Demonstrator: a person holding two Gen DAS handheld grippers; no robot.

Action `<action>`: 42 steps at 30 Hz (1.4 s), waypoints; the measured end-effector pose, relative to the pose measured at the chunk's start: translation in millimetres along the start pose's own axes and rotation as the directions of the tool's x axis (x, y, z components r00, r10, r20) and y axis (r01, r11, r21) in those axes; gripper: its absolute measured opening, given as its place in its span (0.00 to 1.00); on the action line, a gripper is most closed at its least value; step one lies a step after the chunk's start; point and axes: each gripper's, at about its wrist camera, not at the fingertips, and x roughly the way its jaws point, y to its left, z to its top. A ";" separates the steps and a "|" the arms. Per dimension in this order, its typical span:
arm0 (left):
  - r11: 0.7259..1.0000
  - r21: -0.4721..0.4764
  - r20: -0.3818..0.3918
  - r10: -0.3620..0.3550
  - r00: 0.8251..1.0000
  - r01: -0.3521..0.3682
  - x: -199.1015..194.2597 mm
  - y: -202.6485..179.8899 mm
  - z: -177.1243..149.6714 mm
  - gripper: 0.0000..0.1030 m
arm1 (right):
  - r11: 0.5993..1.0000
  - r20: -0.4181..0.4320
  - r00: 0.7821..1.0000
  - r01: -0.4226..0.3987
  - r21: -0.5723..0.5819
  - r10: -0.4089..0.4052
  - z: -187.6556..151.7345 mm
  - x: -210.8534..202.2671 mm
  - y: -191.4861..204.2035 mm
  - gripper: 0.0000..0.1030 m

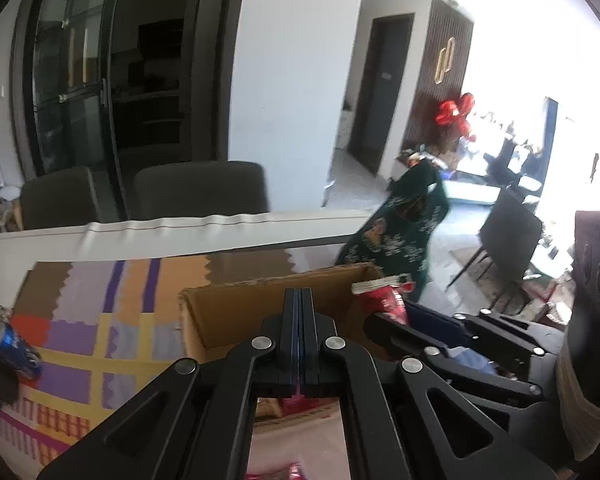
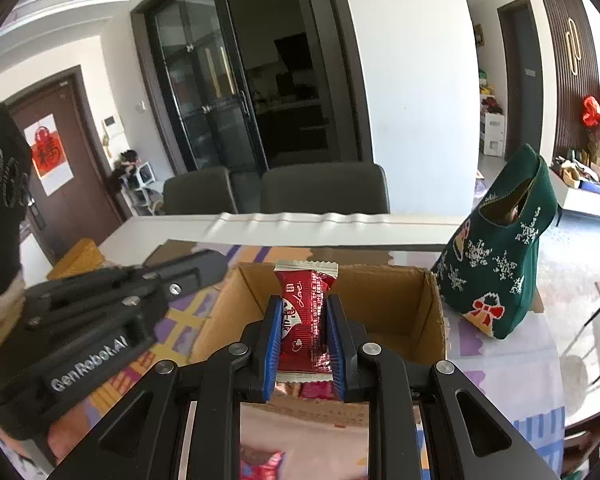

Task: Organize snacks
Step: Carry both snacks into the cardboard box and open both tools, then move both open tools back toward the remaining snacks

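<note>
An open cardboard box (image 2: 384, 300) stands on the patterned tablecloth; it also shows in the left wrist view (image 1: 228, 312). My right gripper (image 2: 303, 308) is shut on a red snack packet (image 2: 306, 316), held upright above the near side of the box. The packet's top also shows in the left wrist view (image 1: 388, 300), with the right gripper (image 1: 384, 322) to the right. My left gripper (image 1: 299, 300) is shut with nothing between its pads, over the box's near left side. It appears in the right wrist view (image 2: 204, 268) to the left of the box. More red packets (image 2: 260, 464) lie below.
A green Christmas stocking bag (image 2: 500, 280) stands right of the box. A blue snack packet (image 1: 16, 348) lies at the far left of the cloth. A yellow packet (image 2: 78, 260) lies at the back left. Two grey chairs (image 2: 324, 188) stand behind the white table edge (image 2: 300, 224).
</note>
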 end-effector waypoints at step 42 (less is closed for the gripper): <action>0.981 -0.089 -0.245 0.148 0.958 -0.174 -34.1 -34.6 -160.8 0.77 | 0.996 -0.200 0.976 0.078 -0.042 -0.084 -119.1 -34.7 -35.2 0.59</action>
